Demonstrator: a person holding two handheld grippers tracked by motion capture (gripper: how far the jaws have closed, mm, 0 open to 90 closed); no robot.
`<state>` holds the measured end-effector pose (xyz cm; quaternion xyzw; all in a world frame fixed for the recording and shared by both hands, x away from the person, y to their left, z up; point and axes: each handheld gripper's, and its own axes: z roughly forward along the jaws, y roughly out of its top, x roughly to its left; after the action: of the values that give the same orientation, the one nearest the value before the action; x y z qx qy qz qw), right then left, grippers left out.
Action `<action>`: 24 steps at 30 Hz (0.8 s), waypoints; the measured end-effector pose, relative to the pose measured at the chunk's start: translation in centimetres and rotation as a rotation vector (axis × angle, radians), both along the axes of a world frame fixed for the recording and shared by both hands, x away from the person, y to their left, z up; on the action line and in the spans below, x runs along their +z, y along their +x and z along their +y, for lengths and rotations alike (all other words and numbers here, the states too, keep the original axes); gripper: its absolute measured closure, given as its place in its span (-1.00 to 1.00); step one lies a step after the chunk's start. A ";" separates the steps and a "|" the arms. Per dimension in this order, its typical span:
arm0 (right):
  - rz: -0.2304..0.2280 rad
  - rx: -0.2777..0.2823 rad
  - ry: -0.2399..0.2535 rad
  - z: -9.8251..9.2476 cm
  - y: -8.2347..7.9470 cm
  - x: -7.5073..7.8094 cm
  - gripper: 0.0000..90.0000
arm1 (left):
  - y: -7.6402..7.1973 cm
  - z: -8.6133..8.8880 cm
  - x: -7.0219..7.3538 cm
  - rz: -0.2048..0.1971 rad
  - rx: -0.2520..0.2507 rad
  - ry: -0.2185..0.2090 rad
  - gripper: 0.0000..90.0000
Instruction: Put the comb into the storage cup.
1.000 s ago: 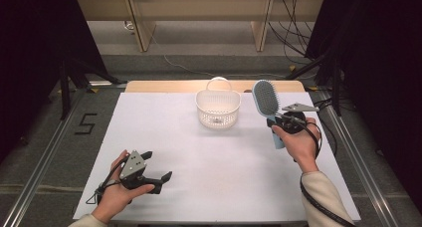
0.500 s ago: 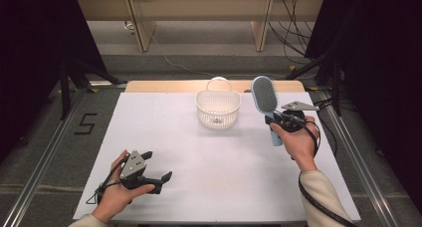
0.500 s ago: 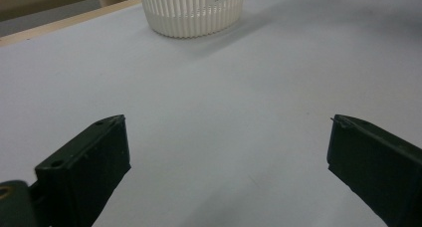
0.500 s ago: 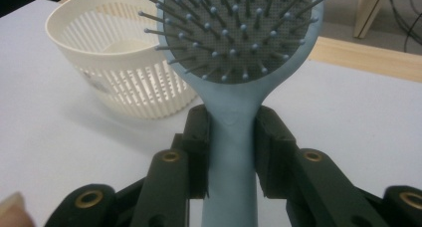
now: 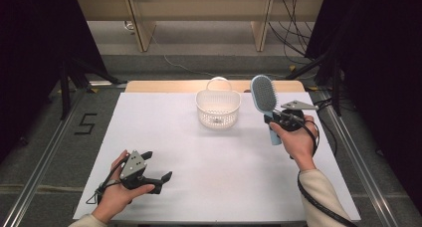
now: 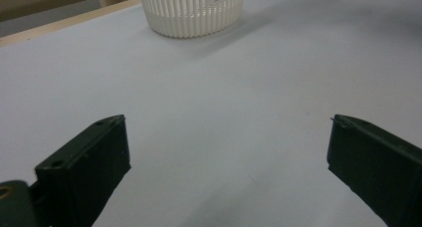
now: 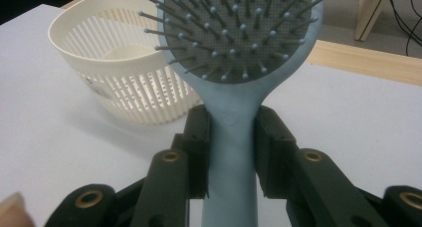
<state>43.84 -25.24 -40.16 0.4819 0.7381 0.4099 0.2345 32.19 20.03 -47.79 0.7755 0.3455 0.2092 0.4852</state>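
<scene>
The right gripper (image 7: 231, 137) clamps the neck of a pale blue plastic paddle hairbrush (image 7: 234, 62), held upright above the white worktop (image 5: 199, 147) just beside a white slotted plastic basket (image 5: 218, 107). The brush looks light and stiff; its smooth neck seems the surest hold. The left gripper (image 6: 224, 157) rests wide apart, empty. The right gripper view reveals the bristle pins.

Pale blue hairbrush (image 7: 234, 77) with grey bristle pad, cream slatted basket (image 5: 218, 107), white table (image 5: 209, 157)
</scene>
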 end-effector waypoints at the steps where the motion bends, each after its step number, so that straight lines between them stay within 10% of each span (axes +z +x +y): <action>1: -0.005 -0.001 0.002 0.0 0.0 0.0 0.57 | 0.0 0.0 0.0 0.000 0.000 0.000 -0.94; 24: -0.039 -0.009 0.012 0.7 0.5 0.3 0.58 | 0.0 0.0 0.0 0.000 -0.001 0.002 -0.94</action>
<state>44.30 -24.54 -39.83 0.4784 0.7287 0.4225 0.2481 32.19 20.00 -47.81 0.7762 0.3450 0.2091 0.4846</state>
